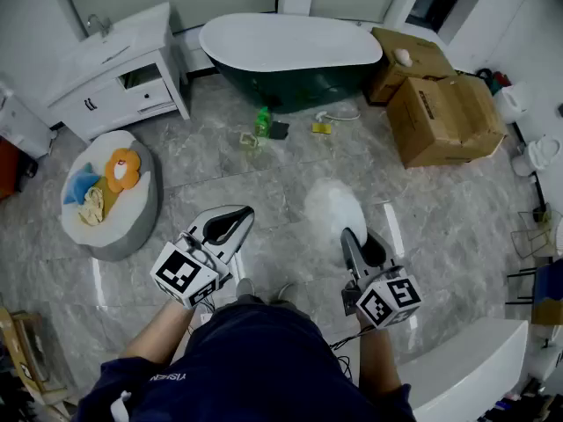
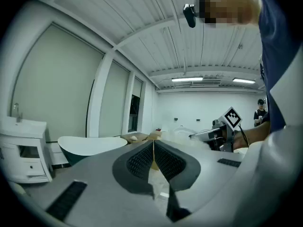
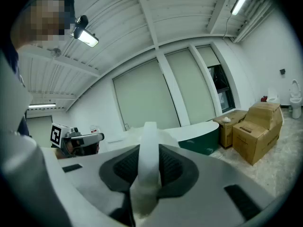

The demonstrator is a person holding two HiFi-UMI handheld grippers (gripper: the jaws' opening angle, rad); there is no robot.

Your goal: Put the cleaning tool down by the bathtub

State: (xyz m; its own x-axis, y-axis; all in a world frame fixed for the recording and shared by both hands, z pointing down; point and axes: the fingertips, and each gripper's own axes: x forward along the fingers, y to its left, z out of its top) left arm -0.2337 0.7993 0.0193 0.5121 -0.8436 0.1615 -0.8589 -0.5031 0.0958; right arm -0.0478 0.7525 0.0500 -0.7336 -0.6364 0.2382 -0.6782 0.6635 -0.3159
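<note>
On grey marble-tile floor (image 1: 264,170), mid-room, well short of the target. Facing dark-green freestanding bathtub with white inside (image 1: 290,47) at the floor's far edge, along the wall. Flanked by white vanity cabinet (image 1: 114,69) toward the far-left corner and brown cardboard boxes (image 1: 440,112) toward the far-right. Small clutter on the floor just in front of the tub, incl. green plastic bottle (image 1: 261,123).

Carrying white fluffy-headed cleaning tool (image 1: 334,207) in right gripper (image 1: 352,236): fingers (image 3: 175,167) clamped on its white handle, part-closed around it. Tool held over the floor, not on it. Long axis in line with the fingers, fluffy head out front, aimed roughly at the tub.

Left gripper (image 1: 236,220) alongside, fingers (image 2: 139,162) pressed together, nothing between them.

Key relation: tub dead ahead and slightly left of the right gripper, well apart. Probably a right-side job only: walk forward, lower head-first onto bare floor near the tub's base, clear of the bottle, then release.
</note>
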